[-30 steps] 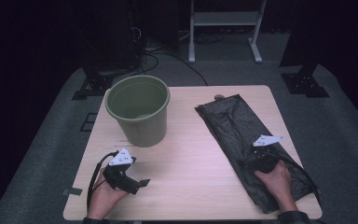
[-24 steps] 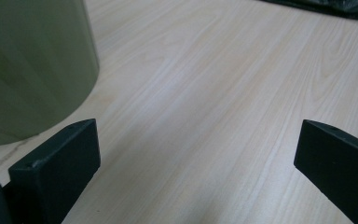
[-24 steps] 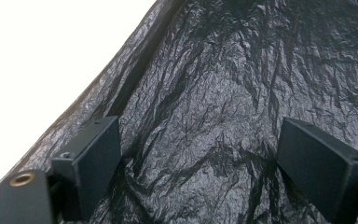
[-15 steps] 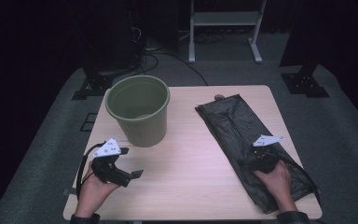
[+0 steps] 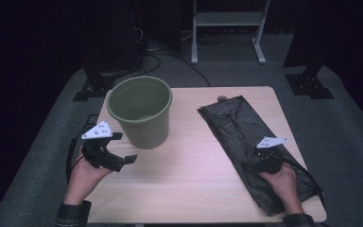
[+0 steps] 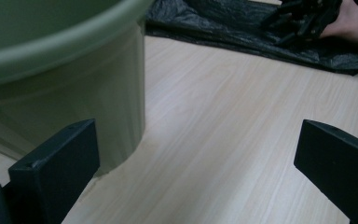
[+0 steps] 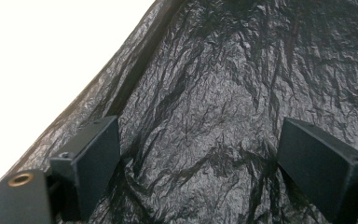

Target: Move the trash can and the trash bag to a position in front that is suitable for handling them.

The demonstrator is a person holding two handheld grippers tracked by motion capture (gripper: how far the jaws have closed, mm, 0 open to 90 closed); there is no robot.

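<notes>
On the counter [image 5: 189,156], to the right of the green bucket [image 5: 142,116], a black plastic bag [image 5: 246,137] is laid flat, with its long axis running from the far middle of the counter towards the near right corner. The right hand-held gripper [image 5: 263,156] is positioned directly over the near half of the bag, jaws spread wide and nothing grasped. The left hand-held gripper [image 5: 123,147] is held just beside the bucket, at its near left, also released and empty. The right hand [image 5: 281,182] is judged the nearer to the bag; the left is the nearer to the bucket. The coming move is judged to turn on the bag lying immediately below the right jaws, so that a short descent and a closing pinch would gather the film.

Wrinkled film between the spread jaws is resolved in the right gripper view [image 7: 205,135], but whether contact is made cannot be told. The bucket wall [image 6: 74,93] is shown close alongside in the left gripper view, with the bag [image 6: 242,28] far beyond.
</notes>
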